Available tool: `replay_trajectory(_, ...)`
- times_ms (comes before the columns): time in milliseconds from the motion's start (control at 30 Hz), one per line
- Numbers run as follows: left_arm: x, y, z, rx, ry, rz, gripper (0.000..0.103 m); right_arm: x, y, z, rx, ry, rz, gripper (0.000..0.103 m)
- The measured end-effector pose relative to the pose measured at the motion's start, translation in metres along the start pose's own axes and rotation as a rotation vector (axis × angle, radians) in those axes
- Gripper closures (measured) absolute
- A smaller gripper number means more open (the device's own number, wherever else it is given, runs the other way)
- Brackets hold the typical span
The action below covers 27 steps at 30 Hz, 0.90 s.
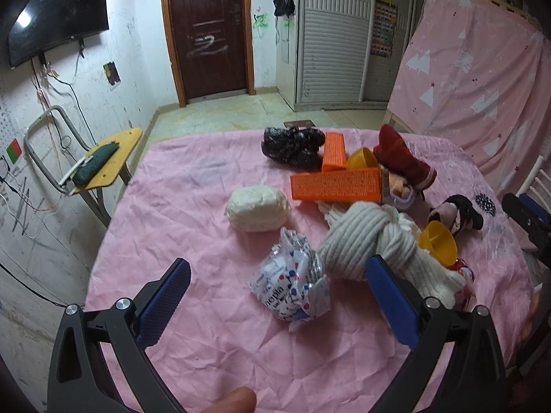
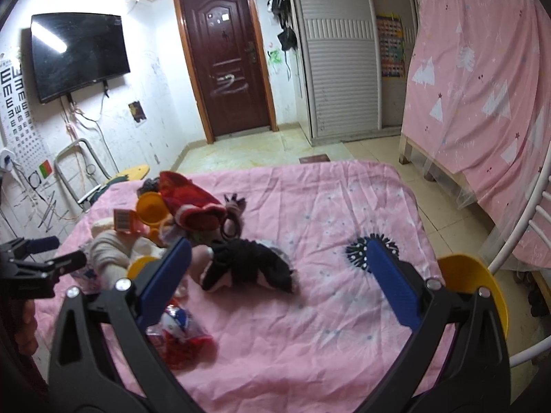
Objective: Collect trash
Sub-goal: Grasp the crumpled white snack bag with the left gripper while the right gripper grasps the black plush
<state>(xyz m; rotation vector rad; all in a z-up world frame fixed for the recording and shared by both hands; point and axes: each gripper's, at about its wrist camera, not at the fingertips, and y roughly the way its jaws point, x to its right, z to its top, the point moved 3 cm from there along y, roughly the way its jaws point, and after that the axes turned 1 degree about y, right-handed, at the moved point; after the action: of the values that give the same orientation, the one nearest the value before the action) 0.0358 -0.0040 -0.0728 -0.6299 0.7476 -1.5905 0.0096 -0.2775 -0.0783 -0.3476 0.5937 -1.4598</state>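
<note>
Crumpled silver-white printed snack wrapper (image 1: 292,289) lies on the pink patterned tablecloth (image 1: 193,213), just in front of the white ribbed knitted garment (image 1: 365,241); left gripper (image 1: 277,287) hovers over the wrapper, jaws spread wide, holding nothing; wrapper sits between the blue pads (image 1: 165,304), apart from both; round white ball of yarn (image 1: 258,208) behind the wrapper; long orange printed carton (image 1: 337,184) beyond the knitted garment, yellow plastic funnel (image 1: 439,242) to the garment's right; right gripper (image 2: 279,277) likewise wide and empty, above the cloth near a black-and-white knitted item (image 2: 248,270); red-and-blue crumpled wrapper (image 2: 182,334) under its left finger.
</note>
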Motion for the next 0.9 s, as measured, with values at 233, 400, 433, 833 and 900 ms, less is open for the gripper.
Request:
replay_trajectory(233,-0.005,0.014,-0.007,-0.008,-0.068,-0.064,0.025,-0.009,0.016,0.003,-0.047,-0.044,0.041,0.006)
replay_trajectory(400,0.000,0.012,-0.004,0.009,-0.065,-0.129,0.053,-0.031,0.022,0.009,-0.063,-0.122,0.076,0.006)
replay_trajectory(433,-0.001,0.011,-0.005,0.009,-0.069,-0.142,0.065,-0.032,0.024,0.010,-0.069,-0.131,0.074,0.006)
replay_trajectory(833,-0.024,-0.007,-0.009,0.033,-0.110,-0.135,0.082,-0.029,0.075,-0.009,-0.297,-0.116,0.084,0.006)
replay_trajectory(900,-0.028,-0.011,-0.009,0.041,-0.113,-0.126,0.082,-0.030,0.079,-0.012,-0.316,-0.116,0.089,0.006)
